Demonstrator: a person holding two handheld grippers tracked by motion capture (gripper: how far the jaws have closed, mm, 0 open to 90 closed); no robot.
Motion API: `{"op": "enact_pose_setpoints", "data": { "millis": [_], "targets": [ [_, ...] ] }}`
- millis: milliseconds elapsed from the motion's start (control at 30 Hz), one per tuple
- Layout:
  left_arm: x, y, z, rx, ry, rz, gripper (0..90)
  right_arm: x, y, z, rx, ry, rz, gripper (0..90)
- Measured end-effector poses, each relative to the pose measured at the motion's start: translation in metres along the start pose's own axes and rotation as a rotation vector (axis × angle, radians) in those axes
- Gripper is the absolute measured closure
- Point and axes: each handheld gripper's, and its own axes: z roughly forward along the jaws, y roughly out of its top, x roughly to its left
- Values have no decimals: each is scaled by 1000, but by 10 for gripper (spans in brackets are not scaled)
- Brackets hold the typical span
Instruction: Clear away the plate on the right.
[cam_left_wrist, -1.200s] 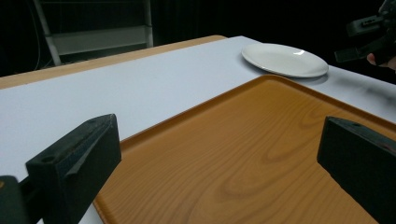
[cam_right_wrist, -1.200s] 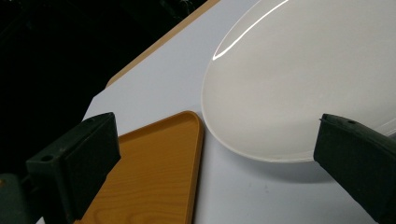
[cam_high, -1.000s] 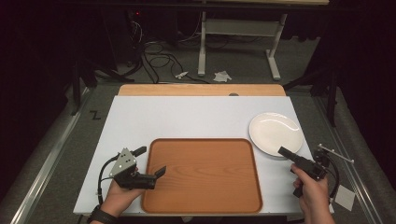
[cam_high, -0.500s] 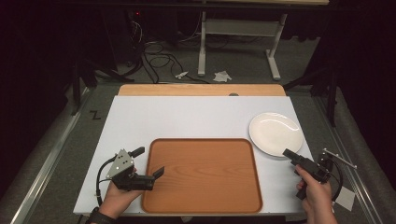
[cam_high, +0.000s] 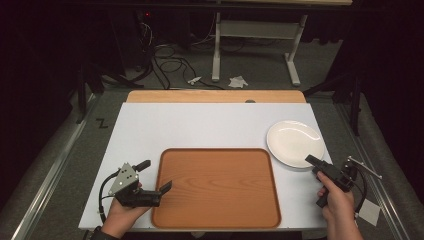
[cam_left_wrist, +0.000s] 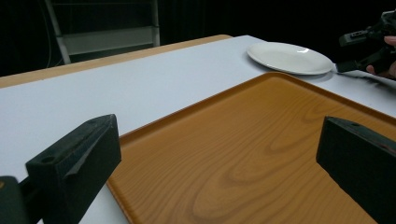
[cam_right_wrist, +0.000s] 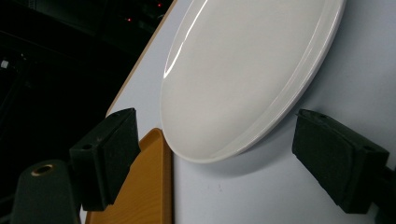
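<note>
With your right claw (cam_high: 316, 166) spread apart near the plate (cam_high: 294, 143) at the counter's right edge, take its near rim squarely; left claw (cam_high: 155, 177) waits apart over the tray (cam_high: 216, 185).

Glossy plate (cam_high: 295, 143), wood-grain tray (cam_high: 216, 186)

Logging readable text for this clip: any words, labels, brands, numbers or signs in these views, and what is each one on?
"Z": a black mark that reads like this letter, on the grey floor left of the white table.
None on the wooden tray, the white plate, the left gripper or the right gripper; both sets of jaws stand open.
</note>
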Motion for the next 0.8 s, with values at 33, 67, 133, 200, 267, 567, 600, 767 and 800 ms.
{"op": "enact_pose_setpoints", "data": {
  "millis": [33,67,133,200,267,567,600,767,800],
  "targets": [
    [0,0,-1,-2,2,-3,7,0,0,0,0,0,0,171],
    [0,-1,-2,-2,4,-3,7,0,1,1,-3,0,9,174],
    [0,-2,-4,0,10,-4,8,0,2,5,7,-17,4,196],
    [0,-3,-5,3,14,-3,8,-1,3,8,10,-24,2,215],
    [0,-3,-6,3,15,-6,8,-1,3,11,13,-37,-3,241],
    [1,-4,-9,2,22,-9,10,0,6,13,24,-62,0,303],
    [1,-4,-9,2,18,-8,11,1,6,13,29,-81,-10,332],
    [0,-4,-8,2,12,-9,10,3,3,14,17,-115,-62,372],
    [0,-4,-8,2,12,-9,10,3,3,14,17,-115,-62,372]
  ]
}}
